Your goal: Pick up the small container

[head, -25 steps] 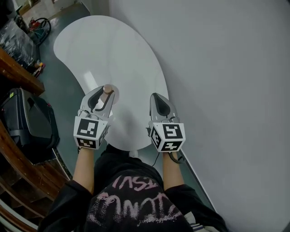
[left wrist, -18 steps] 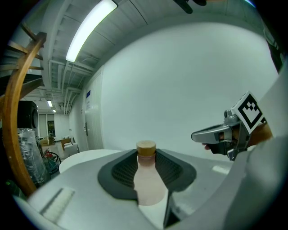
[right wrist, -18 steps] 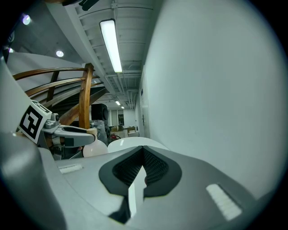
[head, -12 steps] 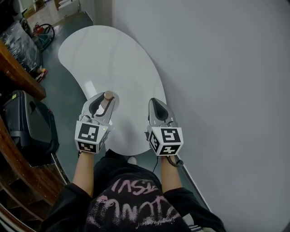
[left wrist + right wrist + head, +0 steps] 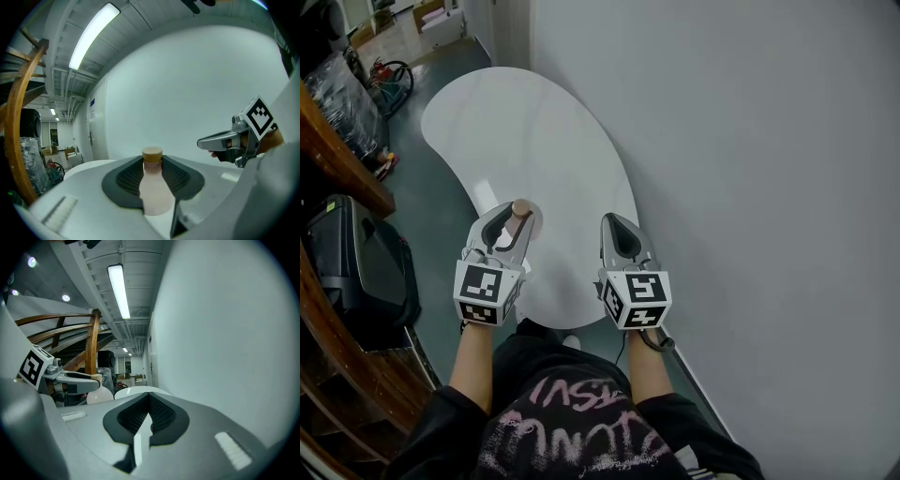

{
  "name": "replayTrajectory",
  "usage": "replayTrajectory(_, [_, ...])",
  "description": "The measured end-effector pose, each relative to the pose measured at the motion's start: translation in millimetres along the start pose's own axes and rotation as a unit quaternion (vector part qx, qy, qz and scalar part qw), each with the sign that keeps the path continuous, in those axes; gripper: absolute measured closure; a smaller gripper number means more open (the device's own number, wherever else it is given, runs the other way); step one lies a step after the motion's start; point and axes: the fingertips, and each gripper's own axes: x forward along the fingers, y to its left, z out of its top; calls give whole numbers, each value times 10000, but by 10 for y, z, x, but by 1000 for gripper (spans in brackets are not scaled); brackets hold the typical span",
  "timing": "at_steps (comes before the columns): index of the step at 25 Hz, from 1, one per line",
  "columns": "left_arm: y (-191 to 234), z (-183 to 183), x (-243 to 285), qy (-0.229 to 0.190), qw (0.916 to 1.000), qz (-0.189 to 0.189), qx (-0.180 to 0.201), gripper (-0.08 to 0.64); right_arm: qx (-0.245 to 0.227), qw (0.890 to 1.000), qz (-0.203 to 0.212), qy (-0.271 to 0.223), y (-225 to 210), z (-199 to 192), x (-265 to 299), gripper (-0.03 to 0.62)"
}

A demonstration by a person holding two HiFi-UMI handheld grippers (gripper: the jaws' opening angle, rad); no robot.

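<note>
The left gripper (image 5: 514, 225) is clamped on the small container (image 5: 521, 208), its two dark ribbed pads (image 5: 129, 176) pressing the sides of the pale, pinkish bottle body just below the tan round cap (image 5: 152, 154), and the container stands upright between them. The right gripper (image 5: 616, 226) holds nothing, its jaws closed together until the pads meet along a thin seam. In the head view both grippers point forward side by side over the near end of the white, kidney-shaped table (image 5: 534, 122), held level on bare forearms (image 5: 473, 361) that reach out from dark sleeves, with the marker cubes (image 5: 480, 292) facing up and back. That view shows only the container's cap and a little of its neck above the left jaws. The left gripper view (image 5: 152, 180) gives the whole grip and, off to the right, the right gripper (image 5: 229, 140) in profile. The right gripper view (image 5: 149, 413) shows the container's rounded white body (image 5: 99, 396) hanging below the left gripper (image 5: 70, 378); whether its base touches the table cannot be made out. A curved wooden rail (image 5: 93, 348) and a ceiling light strip (image 5: 119, 284) show there, while the head view adds the grey wall (image 5: 750, 187) at right.
</note>
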Motion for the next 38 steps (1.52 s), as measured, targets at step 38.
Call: replayTrajectory(38, [-83,37,-109,-104,9998,71,121,435,-65,9998,208,-21,86,-36,-70,583])
